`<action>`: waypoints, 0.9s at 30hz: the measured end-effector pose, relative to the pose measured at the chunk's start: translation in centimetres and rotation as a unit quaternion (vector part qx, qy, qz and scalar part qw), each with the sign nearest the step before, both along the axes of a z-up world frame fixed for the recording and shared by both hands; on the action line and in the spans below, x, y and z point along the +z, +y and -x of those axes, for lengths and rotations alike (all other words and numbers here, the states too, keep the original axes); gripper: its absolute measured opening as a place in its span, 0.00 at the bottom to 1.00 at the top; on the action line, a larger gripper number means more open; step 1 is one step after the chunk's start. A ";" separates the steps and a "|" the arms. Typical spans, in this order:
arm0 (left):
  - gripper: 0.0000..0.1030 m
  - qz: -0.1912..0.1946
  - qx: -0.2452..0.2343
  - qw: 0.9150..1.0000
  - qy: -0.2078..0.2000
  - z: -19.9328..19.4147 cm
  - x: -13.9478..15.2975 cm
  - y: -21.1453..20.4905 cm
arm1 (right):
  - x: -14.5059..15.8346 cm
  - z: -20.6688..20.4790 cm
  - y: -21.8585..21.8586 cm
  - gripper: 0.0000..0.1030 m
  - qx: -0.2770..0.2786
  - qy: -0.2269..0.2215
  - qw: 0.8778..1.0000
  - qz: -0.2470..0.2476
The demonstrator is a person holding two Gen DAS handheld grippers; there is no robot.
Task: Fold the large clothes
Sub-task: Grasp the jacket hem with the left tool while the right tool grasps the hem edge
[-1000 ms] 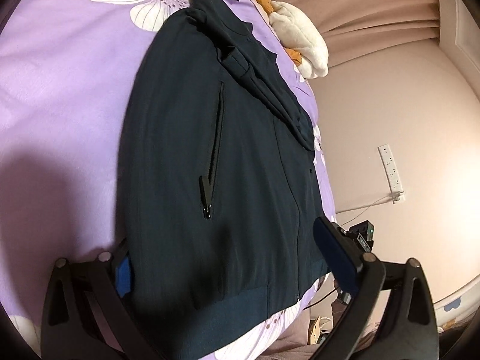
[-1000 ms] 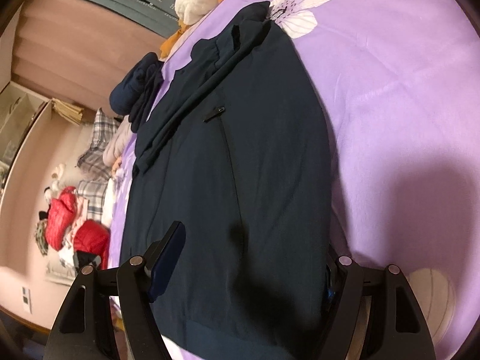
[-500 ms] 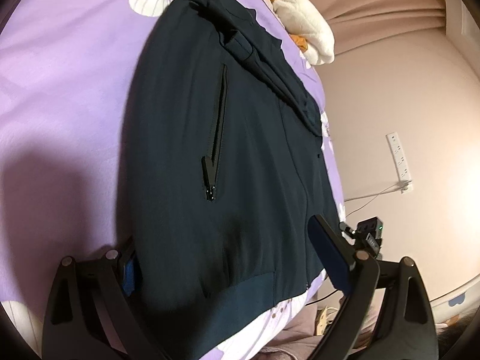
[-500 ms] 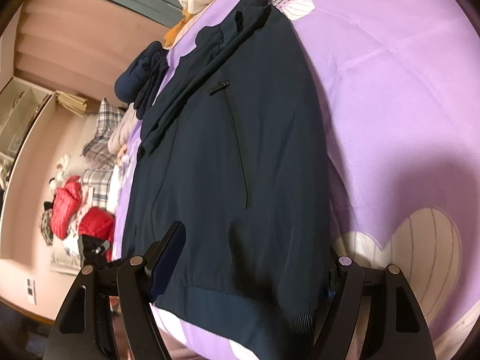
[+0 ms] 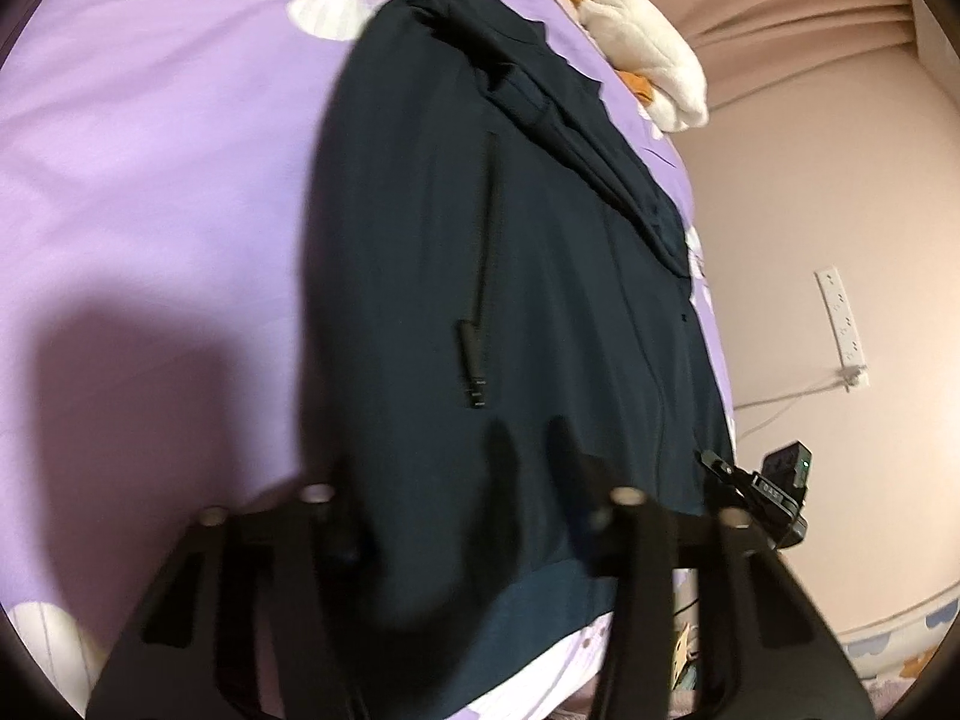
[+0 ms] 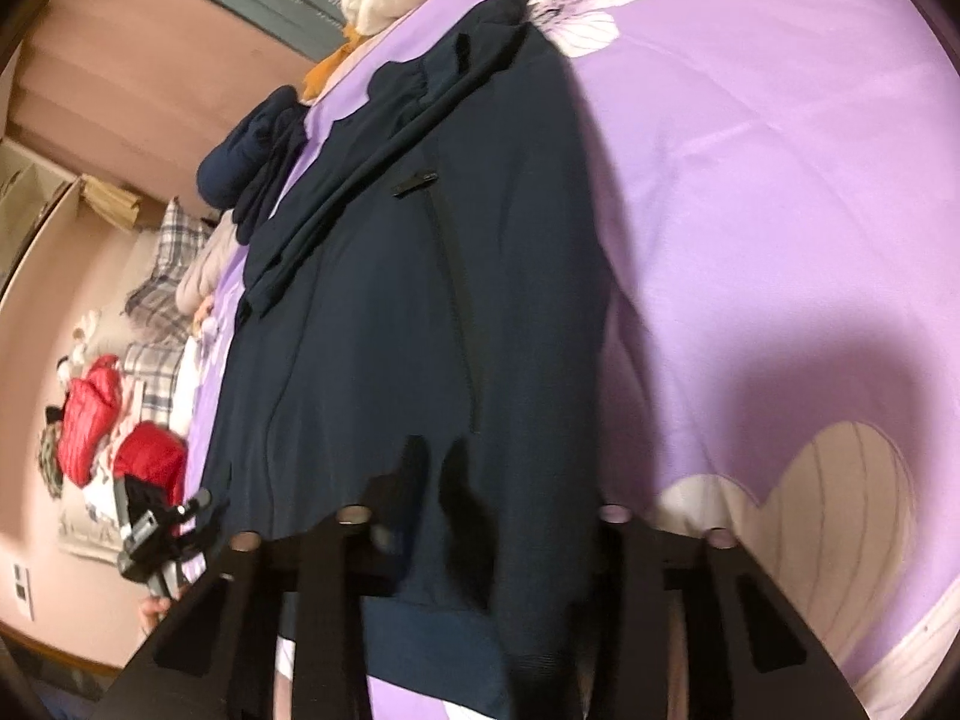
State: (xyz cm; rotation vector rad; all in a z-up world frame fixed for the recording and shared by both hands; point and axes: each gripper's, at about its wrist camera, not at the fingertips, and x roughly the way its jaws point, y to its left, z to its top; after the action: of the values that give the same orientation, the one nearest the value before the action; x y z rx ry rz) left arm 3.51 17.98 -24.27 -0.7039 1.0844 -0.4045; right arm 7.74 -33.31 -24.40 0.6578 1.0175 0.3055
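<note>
A dark navy zip jacket point(image 5: 480, 276) lies flat on the purple flowered bedsheet point(image 5: 150, 192), sleeves folded in, its ribbed hem nearest me. It also shows in the right wrist view point(image 6: 408, 324). My left gripper point(image 5: 531, 456) has its fingers close together, pinching the fabric just above the hem near the pocket zip. My right gripper point(image 6: 435, 474) is likewise closed on the jacket fabric just above the hem. Both views are blurred at the fingertips.
A white and orange plush toy point(image 5: 654, 78) lies at the head of the bed. A dark blue bundle of clothes point(image 6: 252, 156) sits beside the jacket. Red garments point(image 6: 90, 420) and plaid cloth lie on the floor. The pink wall point(image 5: 840, 240) carries a power strip.
Both grippers were wide open over the hem; their fingers have now closed together on the jacket fabric. Both have drawn back slightly toward the hem.
</note>
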 end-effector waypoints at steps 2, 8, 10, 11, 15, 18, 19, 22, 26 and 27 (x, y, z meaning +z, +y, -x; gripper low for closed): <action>0.29 0.002 0.010 1.000 0.005 0.0 -0.3 0.3 | 0.0 0.0 0.1 0.28 -0.006 0.003 1.000 0.001; 0.22 -0.011 0.024 1.000 0.004 0.3 -0.2 0.5 | 0.9 0.1 1.0 0.22 -0.004 -0.005 1.000 0.024; 0.22 -0.022 0.027 0.999 0.002 0.4 0.0 0.3 | 1.0 0.2 1.1 0.18 -0.008 -0.009 1.000 0.023; 0.22 -0.028 0.028 0.999 0.001 0.4 0.0 0.2 | 1.1 0.3 1.0 0.17 -0.009 -0.011 1.000 0.022; 0.22 -0.049 0.033 0.998 -0.003 0.4 0.4 -0.2 | 1.1 0.3 1.0 0.16 -0.013 -0.012 1.000 0.017; 0.21 -0.074 0.034 0.997 -0.011 0.4 0.8 -0.7 | 1.3 0.3 1.1 0.16 -0.015 -0.015 1.000 0.016; 0.21 -0.082 0.034 0.996 -0.015 0.5 0.9 -0.8 | 1.3 0.4 1.1 0.16 -0.015 -0.018 1.000 0.016; 0.20 -0.092 0.036 0.995 -0.023 0.5 1.0 -1.1 | 1.5 0.5 1.5 0.16 -0.015 -0.023 1.000 0.015; 0.16 -0.091 0.043 0.994 -0.032 0.5 1.1 -1.0 | 1.4 0.4 1.4 0.16 -0.015 -0.022 1.000 0.014; 0.16 -0.092 0.043 0.994 -0.033 0.7 1.1 -1.0 | 1.4 0.4 1.4 0.16 -0.016 -0.022 1.000 0.013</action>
State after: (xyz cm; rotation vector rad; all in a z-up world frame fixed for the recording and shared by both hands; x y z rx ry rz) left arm 2.85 16.98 -23.14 -0.5677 1.0110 -0.2491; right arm 7.37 -31.90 -23.02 0.6405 0.9662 0.2780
